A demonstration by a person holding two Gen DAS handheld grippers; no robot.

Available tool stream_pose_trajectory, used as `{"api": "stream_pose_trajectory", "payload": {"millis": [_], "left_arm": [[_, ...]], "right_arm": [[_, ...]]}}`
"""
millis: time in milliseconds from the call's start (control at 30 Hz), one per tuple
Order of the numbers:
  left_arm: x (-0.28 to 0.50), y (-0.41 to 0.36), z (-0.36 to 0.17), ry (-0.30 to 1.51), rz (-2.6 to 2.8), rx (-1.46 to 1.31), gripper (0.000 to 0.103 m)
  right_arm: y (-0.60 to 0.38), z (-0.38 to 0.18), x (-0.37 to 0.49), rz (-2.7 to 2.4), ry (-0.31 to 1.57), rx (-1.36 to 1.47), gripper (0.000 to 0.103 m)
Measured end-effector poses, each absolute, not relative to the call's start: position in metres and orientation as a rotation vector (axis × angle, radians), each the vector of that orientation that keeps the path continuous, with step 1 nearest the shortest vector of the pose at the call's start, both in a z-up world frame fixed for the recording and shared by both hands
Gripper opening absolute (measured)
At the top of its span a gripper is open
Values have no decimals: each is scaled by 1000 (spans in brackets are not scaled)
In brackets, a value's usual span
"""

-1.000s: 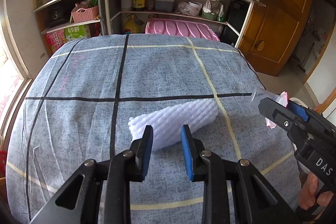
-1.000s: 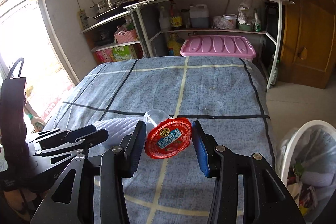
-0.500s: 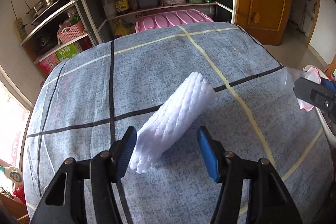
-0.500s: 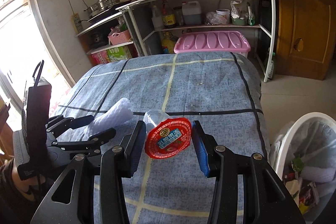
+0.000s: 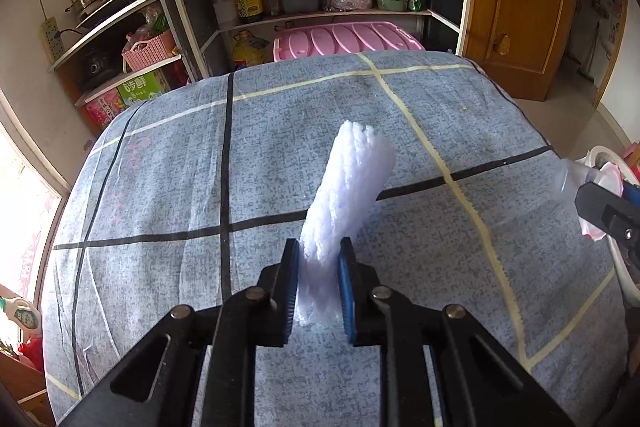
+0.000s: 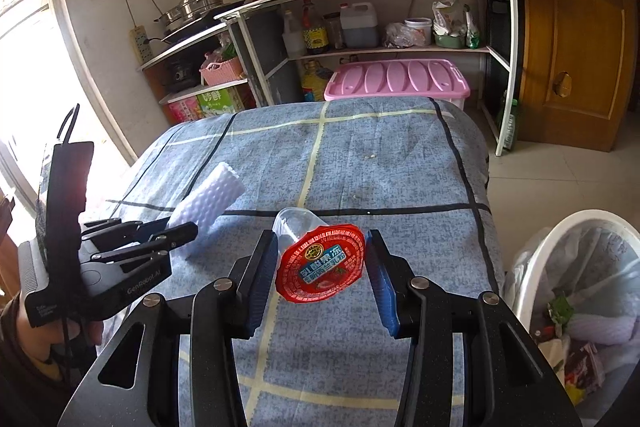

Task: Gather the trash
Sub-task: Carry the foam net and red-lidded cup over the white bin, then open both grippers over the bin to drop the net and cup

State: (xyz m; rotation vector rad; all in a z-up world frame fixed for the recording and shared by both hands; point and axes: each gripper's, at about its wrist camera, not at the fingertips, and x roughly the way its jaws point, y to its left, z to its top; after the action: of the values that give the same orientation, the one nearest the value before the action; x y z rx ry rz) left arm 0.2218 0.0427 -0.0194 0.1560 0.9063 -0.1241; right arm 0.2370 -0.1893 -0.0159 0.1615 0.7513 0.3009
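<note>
Here, in the left wrist view, the left gripper (image 5: pixel 318 283) has just closed and its blue-padded fingers (image 5: pixel 291 285) pinch the near end of the white ribbed foam sleeve (image 5: pixel 348 195) at frame centre over the blue checked bed (image 5: pixel 160 187); the soft, long foam may sag or slip free.

In the right wrist view, the right gripper (image 6: pixel 320 267) clasps the clear jelly cup with red foil lid (image 6: pixel 320 263) by its rim; it could tilt out. The white lined trash basket (image 6: pixel 560 247) waits lower right, the way unobstructed.

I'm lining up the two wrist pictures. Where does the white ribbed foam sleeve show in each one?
Left wrist view: the white ribbed foam sleeve is at centre, its near end pinched in the left tool.
Right wrist view: it is left of centre, over the blue checked cloth.
Shared landmark: the pink plastic lid beyond the cloth.
</note>
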Motion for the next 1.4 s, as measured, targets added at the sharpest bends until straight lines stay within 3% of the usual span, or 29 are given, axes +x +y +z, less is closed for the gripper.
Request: {"api": "stream_pose_trajectory", "payload": {"millis": [700,1400], "left_arm": [[135,-89,25,832,-405,3,20],[124,-228,-2,927,-559,68,20]], "right_arm": [[-306,15,150,58,646,175,46],[-428,-27,121,-153,751,215,46]]}}
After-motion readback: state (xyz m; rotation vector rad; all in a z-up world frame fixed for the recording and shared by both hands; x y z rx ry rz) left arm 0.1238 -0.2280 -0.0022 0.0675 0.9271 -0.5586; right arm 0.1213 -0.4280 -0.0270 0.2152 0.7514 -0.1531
